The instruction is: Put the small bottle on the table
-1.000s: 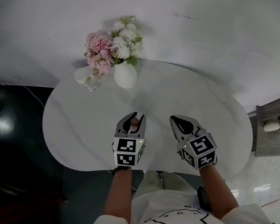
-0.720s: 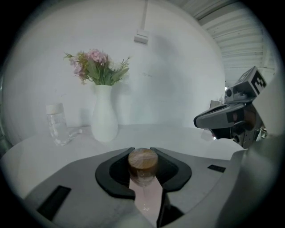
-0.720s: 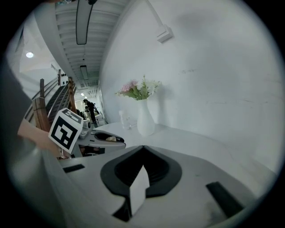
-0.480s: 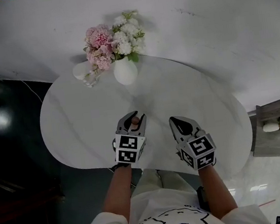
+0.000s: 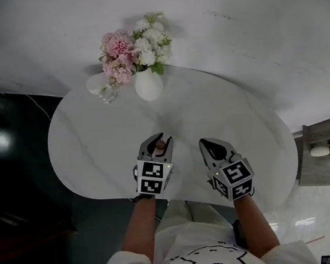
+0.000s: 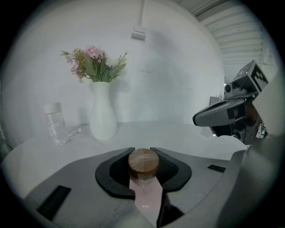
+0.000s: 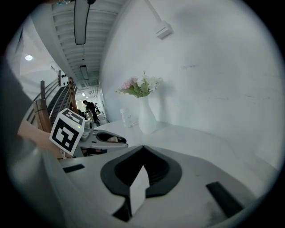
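White oval table (image 5: 94, 144) is noted beneath both grippers, white wall (image 5: 248, 33) and vase (image 5: 148, 86) ahead; small bottle (image 6: 143, 162) is clamped by left gripper (image 5: 156, 139), right gripper (image 5: 206, 144) is closed empty, nothing shifted since.

Seen from the head view, the picture tilts slightly. The white ceramic vase (image 5: 148, 85), its pink and white flowers (image 5: 133, 48) and the clear lidded jar (image 5: 100, 85) beside it sit a little higher than a second ago. The edge of the white marble-patterned oval table (image 5: 89, 150) shifts with them.
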{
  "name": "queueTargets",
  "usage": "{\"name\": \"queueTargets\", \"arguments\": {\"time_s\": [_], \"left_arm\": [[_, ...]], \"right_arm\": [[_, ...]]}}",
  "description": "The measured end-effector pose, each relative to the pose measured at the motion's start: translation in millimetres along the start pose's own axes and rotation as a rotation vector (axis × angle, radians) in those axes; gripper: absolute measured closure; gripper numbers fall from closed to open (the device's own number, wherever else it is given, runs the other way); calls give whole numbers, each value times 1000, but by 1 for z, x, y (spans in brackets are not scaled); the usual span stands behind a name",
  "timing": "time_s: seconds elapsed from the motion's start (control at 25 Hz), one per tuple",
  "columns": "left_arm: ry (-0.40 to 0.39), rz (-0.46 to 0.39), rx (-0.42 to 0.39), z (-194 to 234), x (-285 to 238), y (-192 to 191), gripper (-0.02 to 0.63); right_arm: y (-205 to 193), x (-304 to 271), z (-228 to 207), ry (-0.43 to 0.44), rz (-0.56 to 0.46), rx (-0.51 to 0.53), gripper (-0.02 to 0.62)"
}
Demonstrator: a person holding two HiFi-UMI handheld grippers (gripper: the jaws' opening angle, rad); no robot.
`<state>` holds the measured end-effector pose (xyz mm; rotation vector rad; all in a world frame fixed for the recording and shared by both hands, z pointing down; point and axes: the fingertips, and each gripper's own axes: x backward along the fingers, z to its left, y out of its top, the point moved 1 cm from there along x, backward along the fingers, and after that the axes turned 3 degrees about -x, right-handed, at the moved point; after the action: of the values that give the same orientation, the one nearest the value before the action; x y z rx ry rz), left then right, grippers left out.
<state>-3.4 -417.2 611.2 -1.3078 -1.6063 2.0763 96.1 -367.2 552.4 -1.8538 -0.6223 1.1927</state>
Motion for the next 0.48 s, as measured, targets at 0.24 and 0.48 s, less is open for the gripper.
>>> {"name": "queueTargets", "arguments": {"time_s": [0.24,0.48], "left_arm": [[10,-5,-49,-6,0,-3,497],[22,-20,-31,-5,-1,-4,491]], "right_arm": [[-1,1,-1,5,5,4,601],[-1,3,3,16,5,6,601]]}}
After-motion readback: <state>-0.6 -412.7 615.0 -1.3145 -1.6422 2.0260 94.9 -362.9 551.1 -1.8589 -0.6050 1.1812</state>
